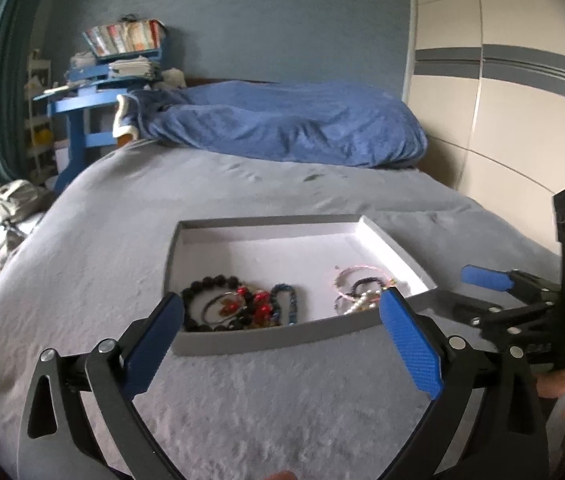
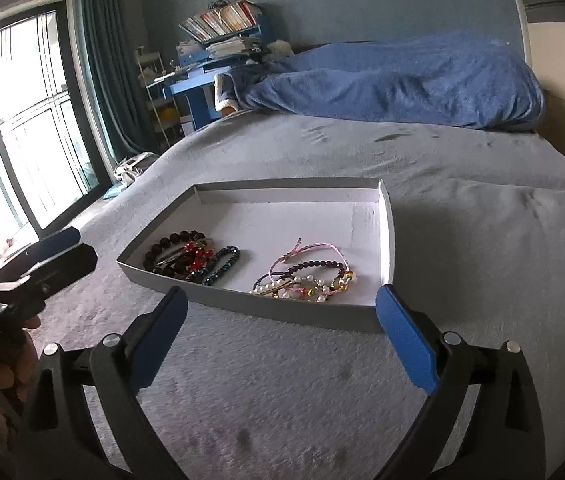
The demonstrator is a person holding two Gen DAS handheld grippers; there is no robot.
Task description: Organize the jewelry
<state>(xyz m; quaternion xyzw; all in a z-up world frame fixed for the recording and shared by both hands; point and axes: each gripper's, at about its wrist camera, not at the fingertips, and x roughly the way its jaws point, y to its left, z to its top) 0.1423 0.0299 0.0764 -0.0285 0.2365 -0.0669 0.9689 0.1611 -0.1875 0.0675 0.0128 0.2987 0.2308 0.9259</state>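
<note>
Meanwhile both the left gripper [image 1: 282, 312] and right gripper [image 2: 282, 308] gaped wide and empty before the jewelry tray [image 2: 282, 314]

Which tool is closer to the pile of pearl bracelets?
Right. The right tool faces the pearl bracelets just over the tray's near wall; the left tool sits nearer the dark beads.

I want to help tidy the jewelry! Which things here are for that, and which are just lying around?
For the job: tray, dark bead bracelets, pearl and pink bracelets.
Lying about: blue blanket, books, grey bag.
</note>
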